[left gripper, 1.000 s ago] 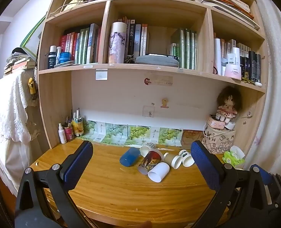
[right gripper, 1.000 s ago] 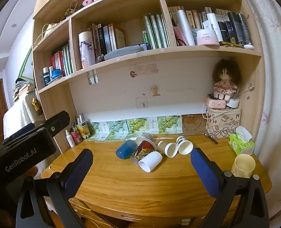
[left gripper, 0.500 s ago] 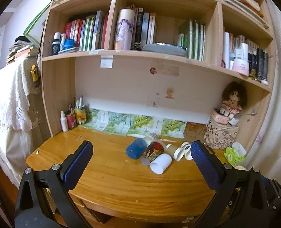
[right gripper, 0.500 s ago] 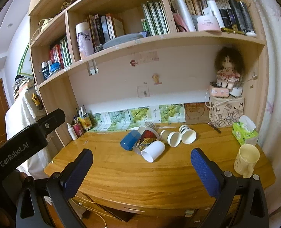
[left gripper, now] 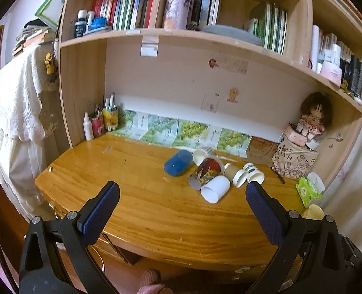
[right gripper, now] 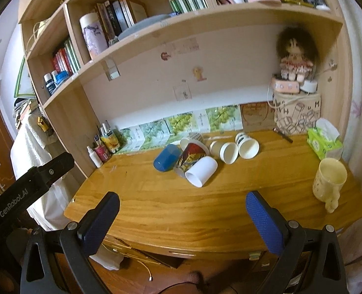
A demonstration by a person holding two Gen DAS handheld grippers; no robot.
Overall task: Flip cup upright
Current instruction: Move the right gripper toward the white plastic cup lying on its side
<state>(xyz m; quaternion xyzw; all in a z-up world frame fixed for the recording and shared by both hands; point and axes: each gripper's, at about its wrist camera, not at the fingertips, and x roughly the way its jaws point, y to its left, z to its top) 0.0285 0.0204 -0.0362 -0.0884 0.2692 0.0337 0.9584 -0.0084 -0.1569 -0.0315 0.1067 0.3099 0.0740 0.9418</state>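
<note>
Both claws, left (left gripper: 179, 194) and right (right gripper: 182, 204), hung wide apart and empty above the table's (right gripper: 205, 208) near edge. Several cups, among them a white cup (right gripper: 201, 171) and a blue cup (right gripper: 167, 158), lay toppled in a cluster farther back.

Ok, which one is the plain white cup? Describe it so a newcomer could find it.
On the wooden desk under the bookshelf lies a cluster of tipped-over cups. The plain white cup is the one nearest the front edge, on its side beside the red printed cup, mouth toward the camera; it alone is all white and unprinted.

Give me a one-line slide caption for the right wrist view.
Open right gripper hangs empty before a wooden desk where tipped cups lie clustered and a cream mug stands upright.
</note>
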